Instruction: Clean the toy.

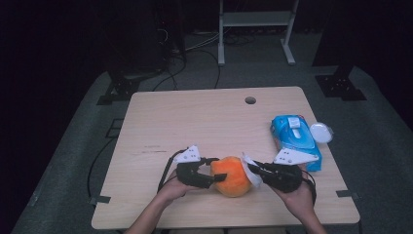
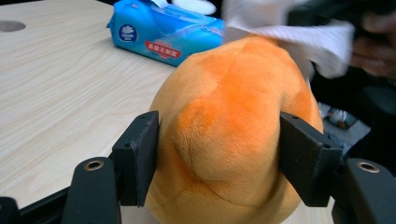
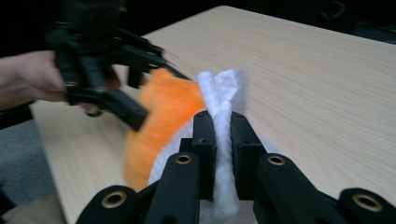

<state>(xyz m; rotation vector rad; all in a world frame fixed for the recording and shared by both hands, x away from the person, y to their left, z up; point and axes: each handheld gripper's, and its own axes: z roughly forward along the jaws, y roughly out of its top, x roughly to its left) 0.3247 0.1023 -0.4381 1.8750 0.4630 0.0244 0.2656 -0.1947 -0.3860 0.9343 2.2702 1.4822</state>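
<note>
An orange plush toy [image 1: 233, 176] rests on the wooden table [image 1: 195, 122] near its front edge. My left gripper [image 1: 210, 174] is shut on the plush's left side; in the left gripper view its two black jaws squeeze the orange plush [image 2: 224, 126] from both flanks. My right gripper [image 1: 254, 170] comes in from the right, shut on a white wipe [image 1: 251, 170] that lies against the plush's upper right. In the right gripper view the white wipe [image 3: 222, 140] is pinched between the jaws, with the orange plush [image 3: 161, 116] just behind it and the left gripper [image 3: 116, 70] beyond.
A blue pack of wet wipes [image 1: 295, 139] lies at the table's right edge, with a round white lid [image 1: 321, 131] beside it. There is a cable hole [image 1: 250, 100] near the table's far edge. Dark stands and a metal frame stand behind the table.
</note>
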